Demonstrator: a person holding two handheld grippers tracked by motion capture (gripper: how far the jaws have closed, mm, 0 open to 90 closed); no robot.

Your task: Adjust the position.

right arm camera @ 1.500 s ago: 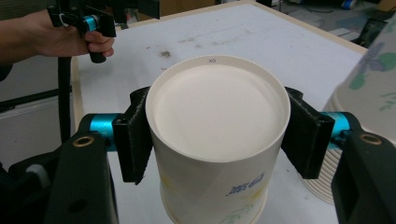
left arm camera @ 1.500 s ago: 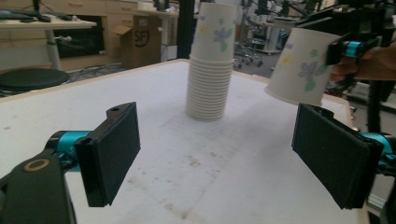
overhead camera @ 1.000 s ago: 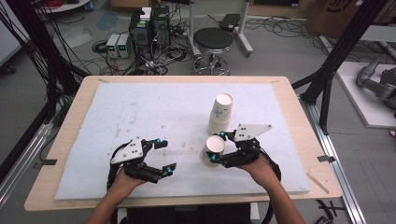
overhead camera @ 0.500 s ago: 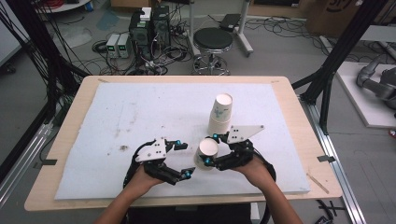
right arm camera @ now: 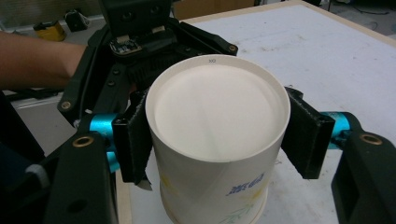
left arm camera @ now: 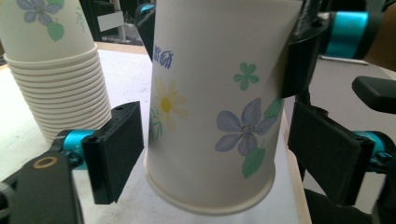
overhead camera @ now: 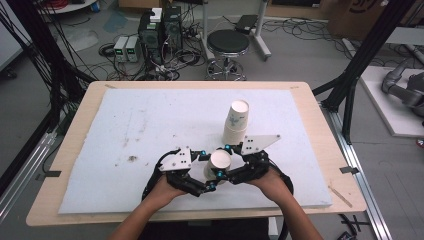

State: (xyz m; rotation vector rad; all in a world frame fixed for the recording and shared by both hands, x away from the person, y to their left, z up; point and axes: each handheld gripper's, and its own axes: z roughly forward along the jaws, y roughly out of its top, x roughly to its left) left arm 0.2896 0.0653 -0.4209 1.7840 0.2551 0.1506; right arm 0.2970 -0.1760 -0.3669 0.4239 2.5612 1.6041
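The right gripper (overhead camera: 223, 161) clamps an upturned floral paper cup (overhead camera: 218, 164) over the bench (overhead camera: 310, 100), near its 6 o'clock edge. The left gripper (overhead camera: 204, 171), jaws apart, straddles the cup's lower rim without touching it.

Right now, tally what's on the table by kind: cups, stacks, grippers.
Single floral paper cup, held upside down: 1
Stack of floral paper cups: 1
Handheld grippers: 2 (left gripper, right gripper)
Total: 4
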